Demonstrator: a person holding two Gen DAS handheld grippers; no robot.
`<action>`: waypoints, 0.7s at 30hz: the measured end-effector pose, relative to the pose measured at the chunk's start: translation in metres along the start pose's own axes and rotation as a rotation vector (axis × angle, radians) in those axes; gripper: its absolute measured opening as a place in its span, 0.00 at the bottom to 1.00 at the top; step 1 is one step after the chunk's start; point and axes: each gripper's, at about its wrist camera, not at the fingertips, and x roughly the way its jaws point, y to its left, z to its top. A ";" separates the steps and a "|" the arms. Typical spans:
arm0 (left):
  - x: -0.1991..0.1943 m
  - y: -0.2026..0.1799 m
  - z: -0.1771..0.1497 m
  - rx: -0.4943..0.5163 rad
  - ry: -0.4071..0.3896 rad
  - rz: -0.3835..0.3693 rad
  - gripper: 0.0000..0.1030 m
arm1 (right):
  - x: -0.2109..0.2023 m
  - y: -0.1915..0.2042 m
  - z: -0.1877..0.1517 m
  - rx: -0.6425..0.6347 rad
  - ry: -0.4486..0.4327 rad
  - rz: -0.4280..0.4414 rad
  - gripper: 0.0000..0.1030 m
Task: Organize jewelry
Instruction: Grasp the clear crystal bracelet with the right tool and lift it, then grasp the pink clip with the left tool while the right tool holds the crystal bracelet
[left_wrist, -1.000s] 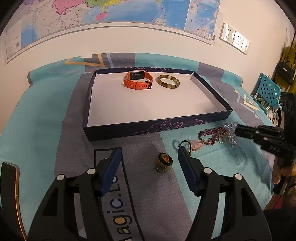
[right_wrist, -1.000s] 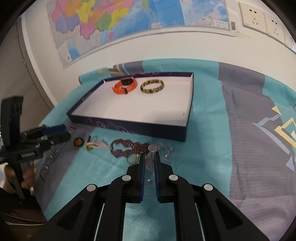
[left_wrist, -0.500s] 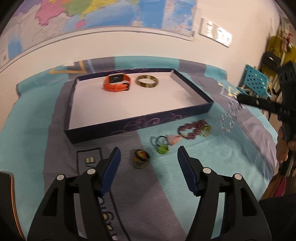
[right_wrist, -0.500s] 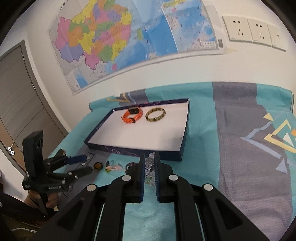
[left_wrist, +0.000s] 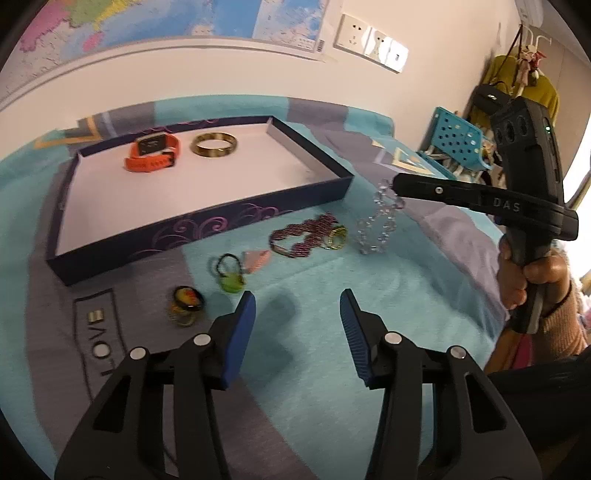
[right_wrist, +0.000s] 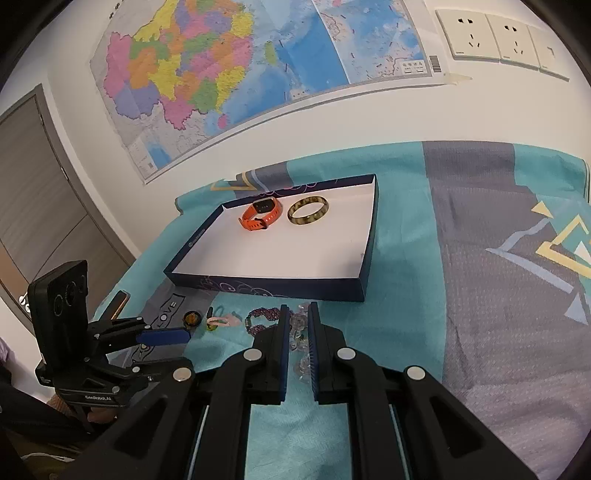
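Note:
My right gripper (right_wrist: 298, 322) is shut on a clear bead bracelet (right_wrist: 300, 341), which dangles from its tip (left_wrist: 397, 184) above the bedspread (left_wrist: 376, 221). My left gripper (left_wrist: 297, 308) hovers low over the teal cover, its jaws closing with nothing between them. A navy tray (left_wrist: 207, 225) with a white floor holds an orange watch (left_wrist: 153, 153) and a gold bangle (left_wrist: 214, 144). In front of the tray lie a purple bead bracelet (left_wrist: 303, 236), a gold ring (left_wrist: 334, 238), a pink piece (left_wrist: 255, 258), a green loop (left_wrist: 231, 280) and an amber-topped ring (left_wrist: 186, 299).
The teal and grey bedspread (right_wrist: 480, 295) runs to a white wall with a map (right_wrist: 240, 74) and sockets (right_wrist: 498, 37). A blue perforated basket (left_wrist: 456, 140) and hanging clothes stand off the bed's right side. A door (right_wrist: 33, 203) is at the left.
My right gripper has lifted the clear bead bracelet off the bedspread, so it now hangs free. The left gripper swung right, away from the amber-topped ring, and its jaws narrowed.

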 end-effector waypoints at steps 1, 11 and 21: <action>0.003 0.000 0.001 -0.004 0.005 -0.001 0.45 | 0.001 -0.001 0.000 0.003 0.001 0.002 0.08; 0.027 0.018 0.017 -0.076 0.029 0.041 0.45 | 0.005 -0.001 -0.004 0.008 0.010 0.023 0.08; 0.040 0.024 0.028 -0.073 0.049 0.072 0.29 | 0.006 -0.003 -0.005 0.017 0.011 0.026 0.08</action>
